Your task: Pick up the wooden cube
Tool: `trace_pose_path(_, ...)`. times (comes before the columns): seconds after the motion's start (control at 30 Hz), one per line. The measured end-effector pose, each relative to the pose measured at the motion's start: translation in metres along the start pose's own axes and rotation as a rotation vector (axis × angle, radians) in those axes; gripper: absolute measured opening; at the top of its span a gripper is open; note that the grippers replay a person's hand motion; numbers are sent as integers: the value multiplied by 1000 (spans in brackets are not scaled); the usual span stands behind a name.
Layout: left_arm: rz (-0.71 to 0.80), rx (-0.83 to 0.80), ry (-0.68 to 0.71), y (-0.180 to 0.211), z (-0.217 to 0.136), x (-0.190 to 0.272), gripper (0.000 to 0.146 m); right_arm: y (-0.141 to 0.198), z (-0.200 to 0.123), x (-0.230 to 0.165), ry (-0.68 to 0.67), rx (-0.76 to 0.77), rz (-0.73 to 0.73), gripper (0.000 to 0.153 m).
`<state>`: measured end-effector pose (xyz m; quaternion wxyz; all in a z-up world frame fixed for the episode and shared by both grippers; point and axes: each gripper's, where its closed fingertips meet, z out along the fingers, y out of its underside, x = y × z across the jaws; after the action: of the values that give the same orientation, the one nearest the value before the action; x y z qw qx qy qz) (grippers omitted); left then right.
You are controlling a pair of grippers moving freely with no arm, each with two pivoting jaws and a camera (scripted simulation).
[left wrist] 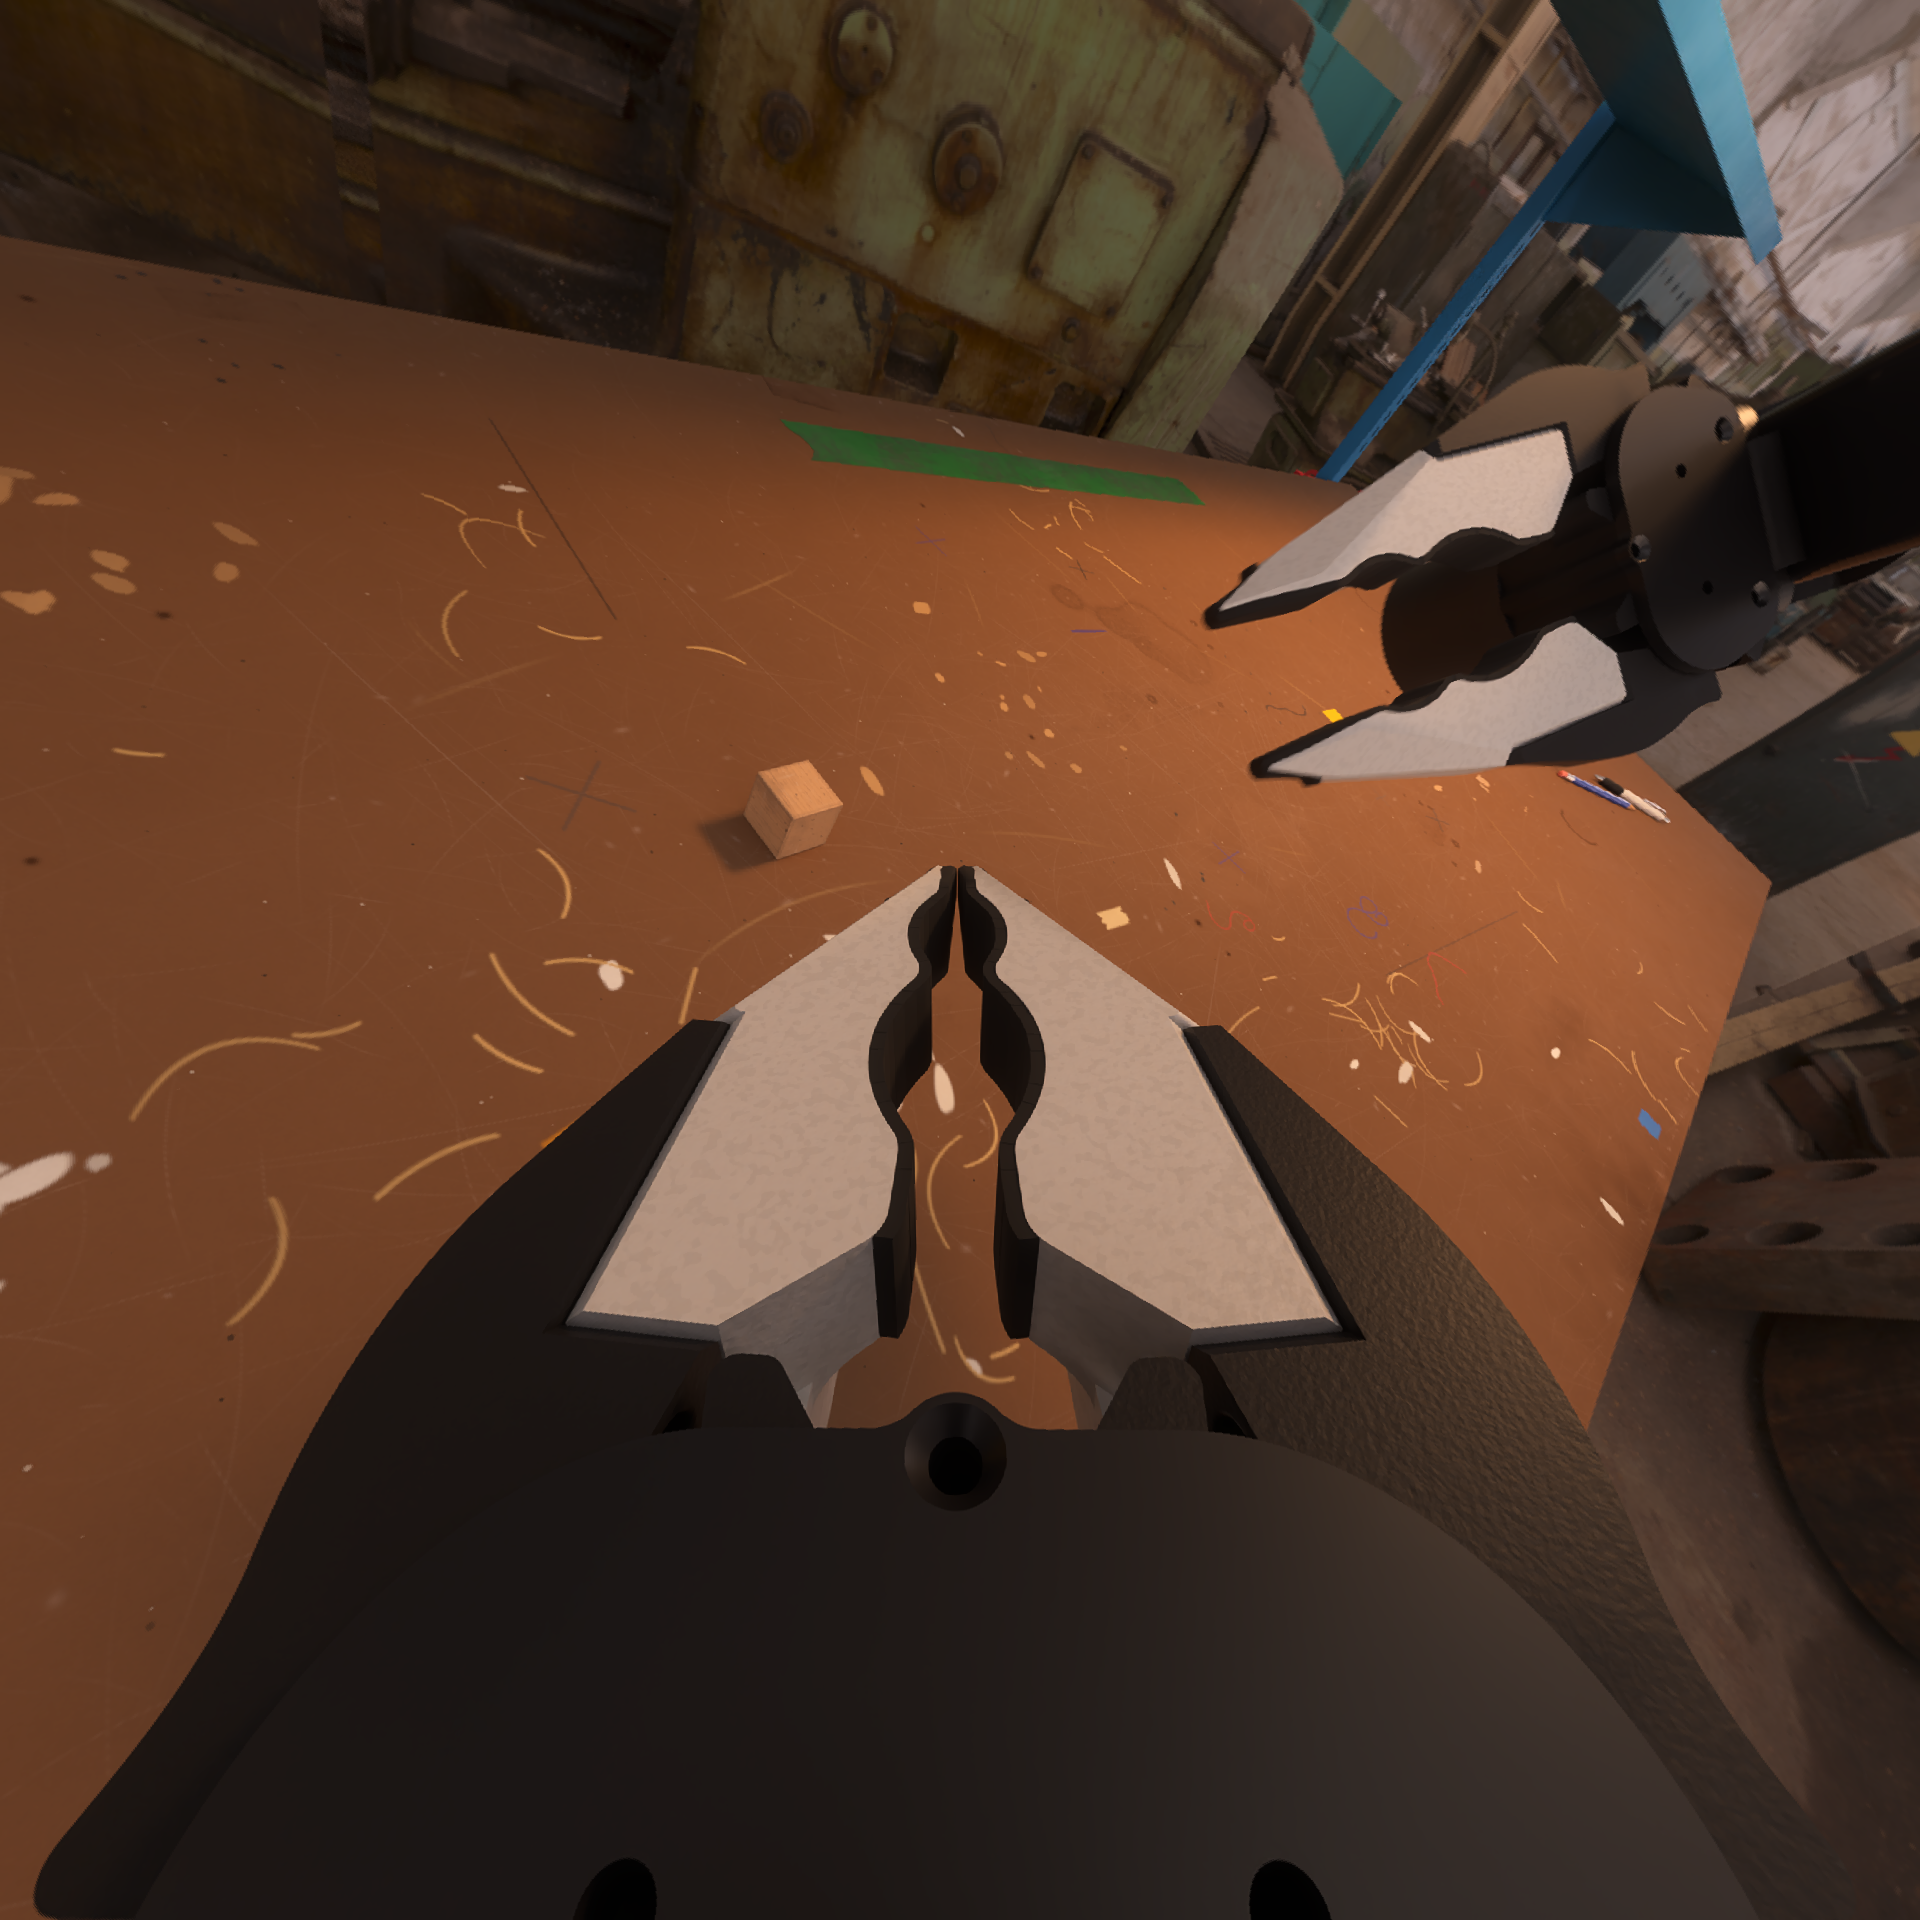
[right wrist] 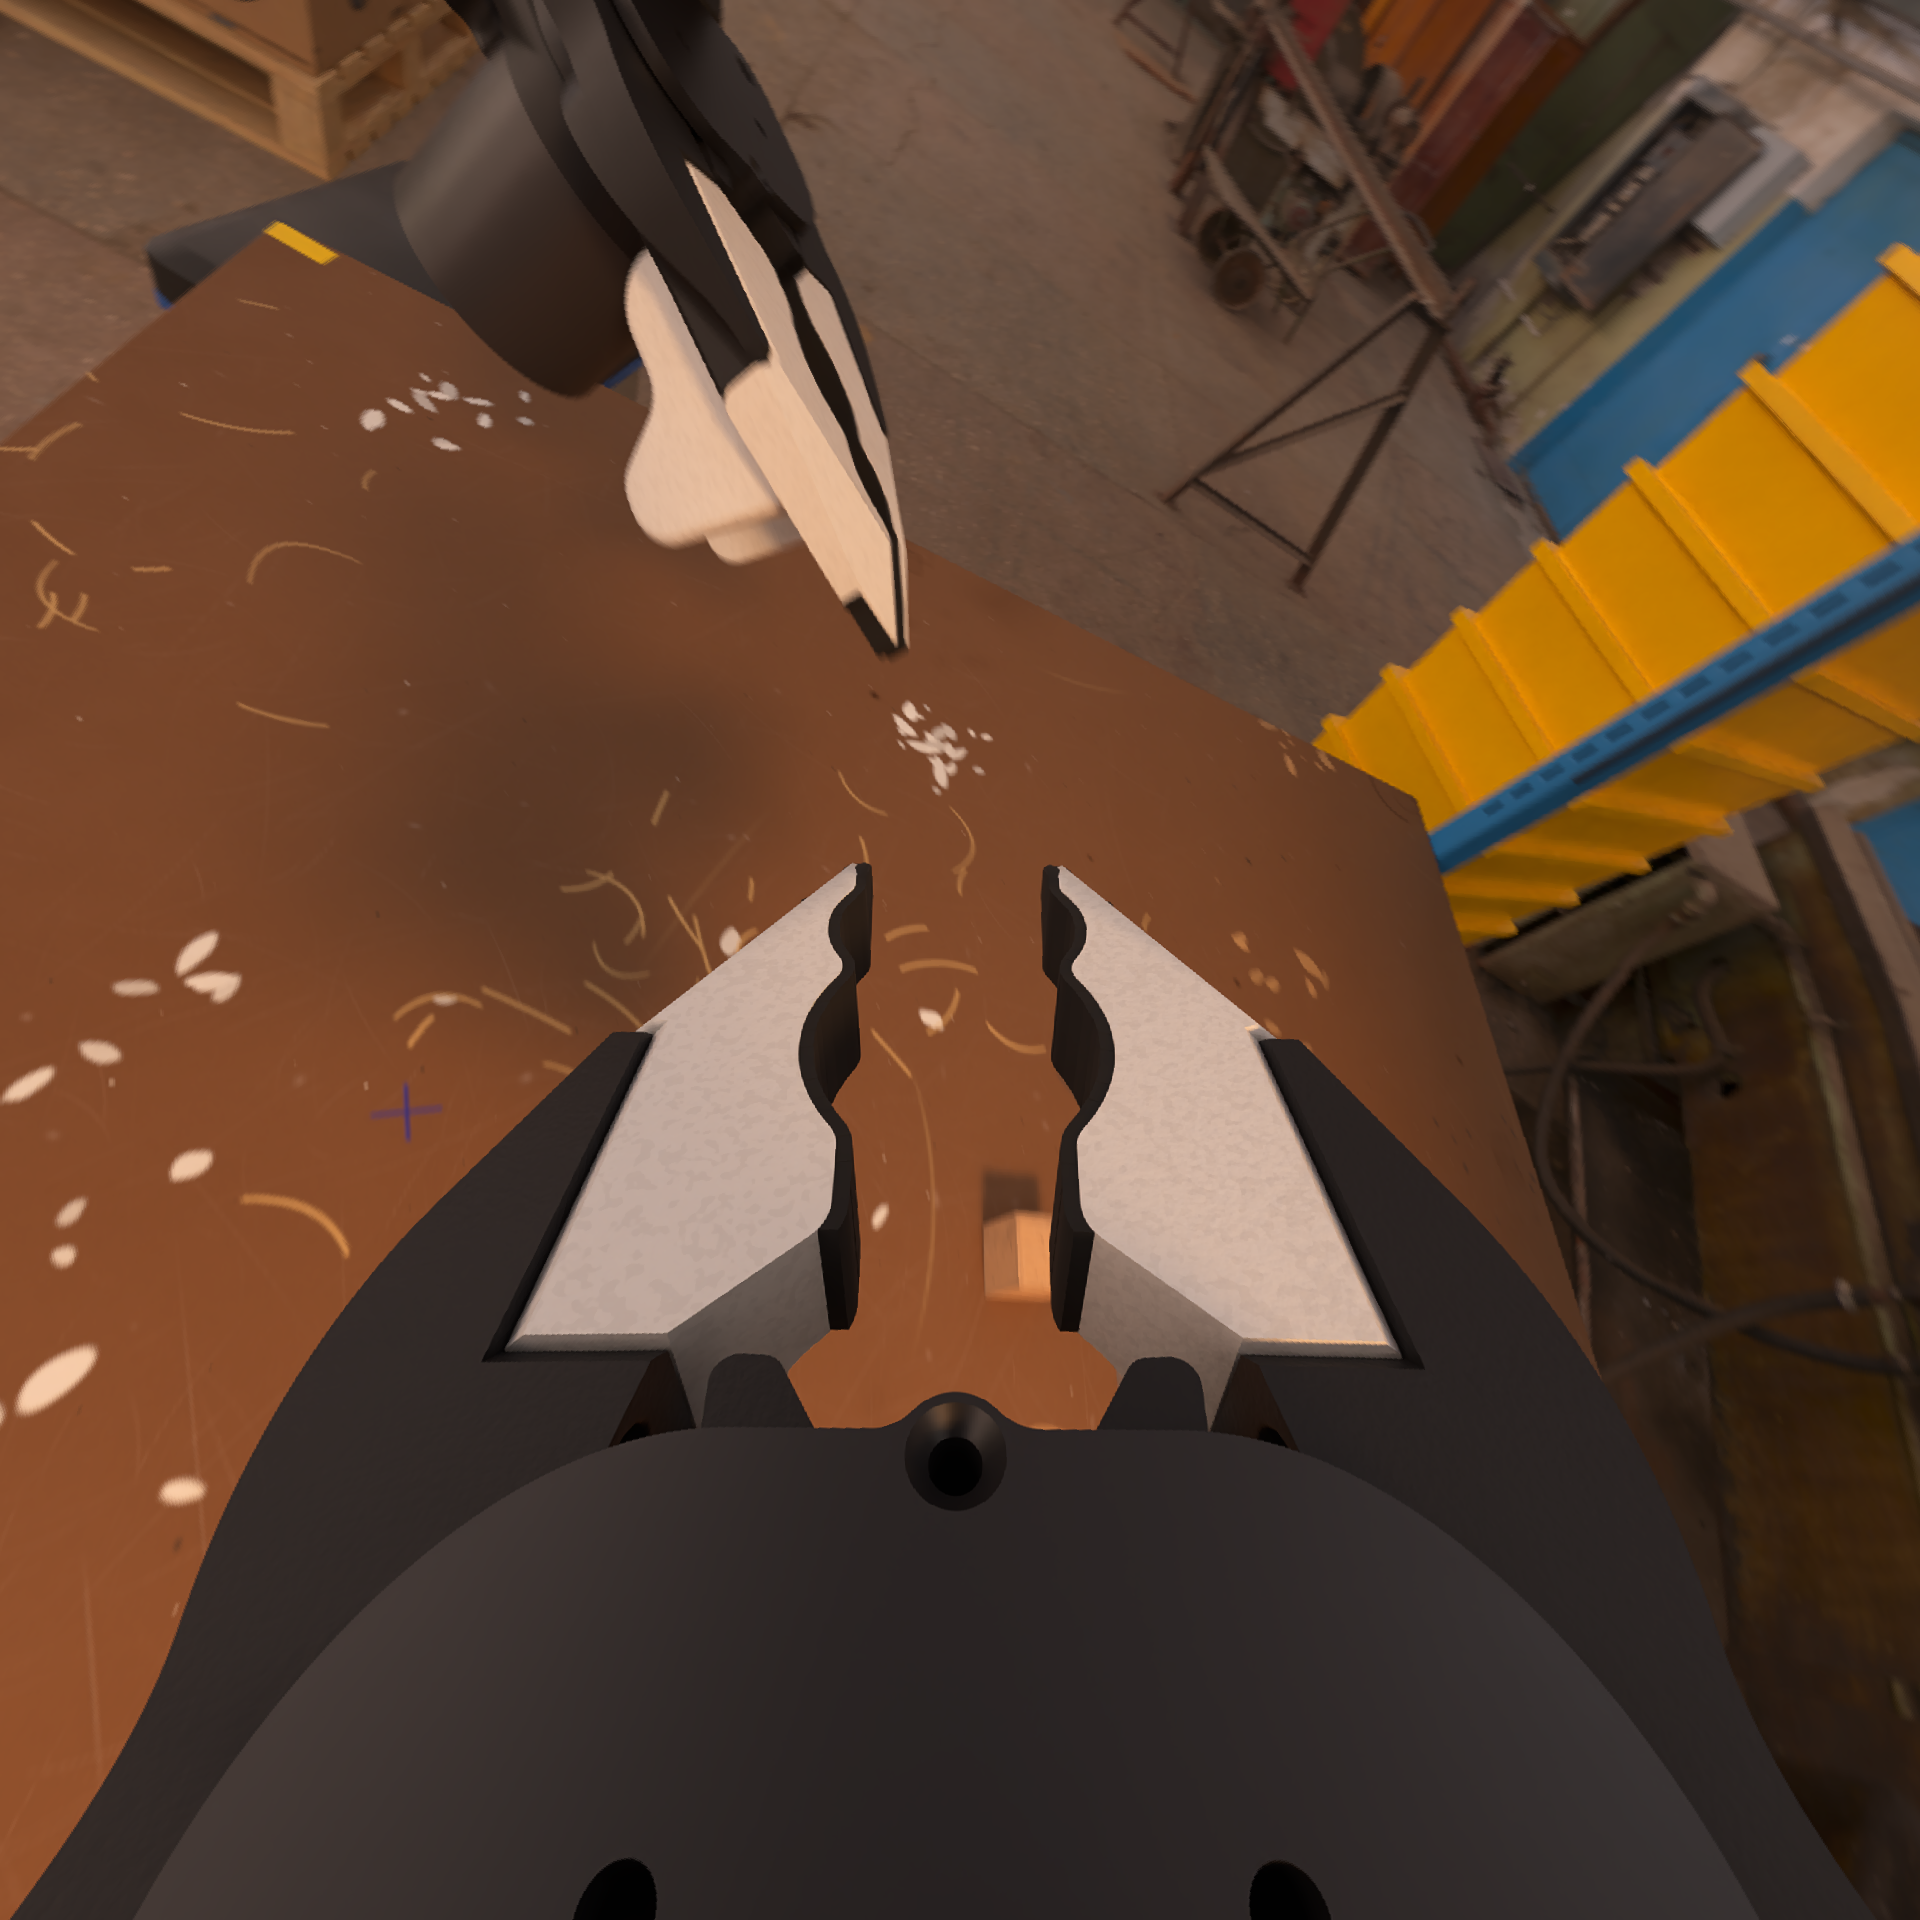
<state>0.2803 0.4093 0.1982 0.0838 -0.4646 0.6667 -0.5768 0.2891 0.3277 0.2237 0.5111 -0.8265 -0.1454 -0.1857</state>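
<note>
Both fingers of the left gripper (left wrist: 957, 871) are pressed together at the tips, with nothing between them. They hang above the brown desk (left wrist: 312, 623), which is scratched and flecked with pale paint. The wooden cube (left wrist: 793, 807) sits on the desk just ahead of those tips and a little to their left, clear of them, casting a small shadow on its left side.

Over on the right, the right gripper (left wrist: 1236, 691) has its fingers spread apart and empty, held above the desk near its right edge, well away from the cube. From its own camera the right gripper (right wrist: 956, 871) shows the same gap, and the wooden cube (right wrist: 1016, 1255) appears low down between the fingers near their base, partly hidden behind the right-hand one, resting on the desk (right wrist: 312, 779) below. The left gripper (right wrist: 883, 623) shows farther off, its tips together, pointing down at the desk.

A strip of green tape (left wrist: 987, 462) lies near the far edge of the desk, and a couple of pens (left wrist: 1616, 798) lie near the right edge.
</note>
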Motion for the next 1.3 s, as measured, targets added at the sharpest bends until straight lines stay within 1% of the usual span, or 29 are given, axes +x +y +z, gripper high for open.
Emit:
trace_pose_path(0.1,7,11,-5,-2,-1,0,0,32,-41,14,53,-17,57,33)
trace_pose_path(0.23,32,28,-6,-11,1,6,0,107,-105,56,172,-101,176,37)
trace_pose_path(0.37,73,37,-5,-25,5,19,0,187,-183,91,283,-182,344,37)
trace_pose_path(0.43,93,41,-1,-33,6,28,0,231,-224,95,309,-255,405,34)
trace_pose_path(0.53,121,60,13,-46,9,43,0,306,-282,92,384,-452,525,35)
trace_pose_path(0.57,131,64,20,-50,11,48,0,325,-296,89,398,-495,571,36)
trace_pose_path(0.6,140,68,27,-53,13,53,0,337,-301,83,386,-499,618,36)
trace_pose_path(0.67,153,78,37,-58,19,62,0,344,-294,67,303,-437,660,38)
trace_pose_path(0.73,160,84,46,-62,25,70,0,340,-274,50,222,-401,651,42)
trace_pose_path(0.77,162,87,45,-63,28,72,0,337,-261,41,178,-390,645,48)
trace_pose_path(0.83,160,98,45,-66,30,77,0,338,-236,27,124,-433,641,65)
trace_pose_path(0.87,158,108,47,-67,29,80,0,338,-223,20,91,-448,646,69)
trace_pose_path(0.93,154,131,49,-70,27,84,0,341,-199,7,29,-494,639,69)
trace_pose_path(1.0,153,153,44,-72,20,88,0,352,-185,-4,7,-613,589,62)
trace_pose_path(1.03,151,162,41,-72,16,90,0,352,-179,-6,2,-624,573,57)
trace_pose_path(1.07,152,168,36,-72,11,91,0,351,-176,-9,-12,-607,578,48)
trace_pose_path(1.13,159,177,16,-71,-1,93,0,351,-176,-12,-51,-612,562,20)
trace_pose_path(1.23,163,186,-7,-68,-18,95,0,351,-183,-18,-117,-621,527,7)
trace_pose_path(1.3,163,198,-19,-66,-28,95,0,352,-193,-25,-188,-640,458,0)
